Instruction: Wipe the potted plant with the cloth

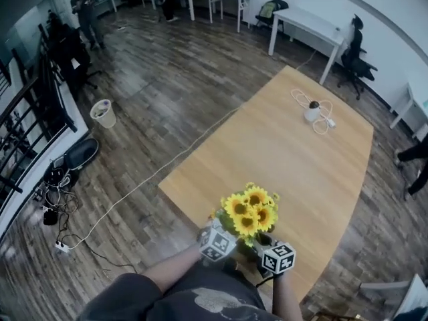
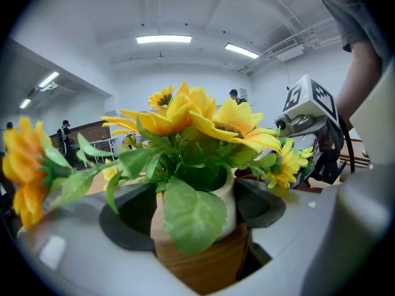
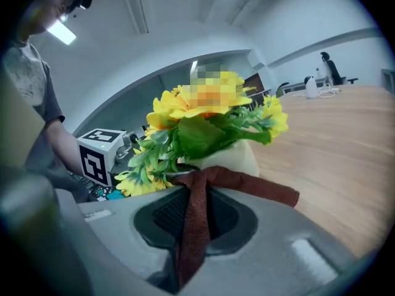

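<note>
- From the head view, the potted plant (image 1: 249, 212) stood at the near edge of a long wooden table (image 1: 301, 159), its yellow sunflower heads facing up.
- The left gripper (image 1: 226, 238) and the right gripper (image 1: 271, 251) sat on either side of the plant's base. Their marker cubes showed just below the blooms, and the jaws themselves were covered by foliage.
- Far across the table lay a small white device (image 1: 312, 112) in a loop of cable, well apart from the plant. A waste bin (image 1: 102, 112) stood on the wood floor to the left.
- In the left gripper view, the left gripper (image 2: 196, 211) was clasped around the plant's white pot (image 2: 229, 199).
- The right pad lay against the pot wall. A broad green leaf (image 2: 192, 217) screened the pot's front and most of the other side. The right gripper's marker cube (image 2: 311, 100) hung just beyond the flowers.
- In the right gripper view, the right gripper (image 3: 194, 211) was clenched on a dark reddish-brown cloth (image 3: 197, 214).
- The cloth ran up between the dark pads, and its free end bent to the right, lying against the cream pot (image 3: 237, 159) below the leaves.
- The left gripper's cube (image 3: 99, 155) showed on the pot's far side.
</note>
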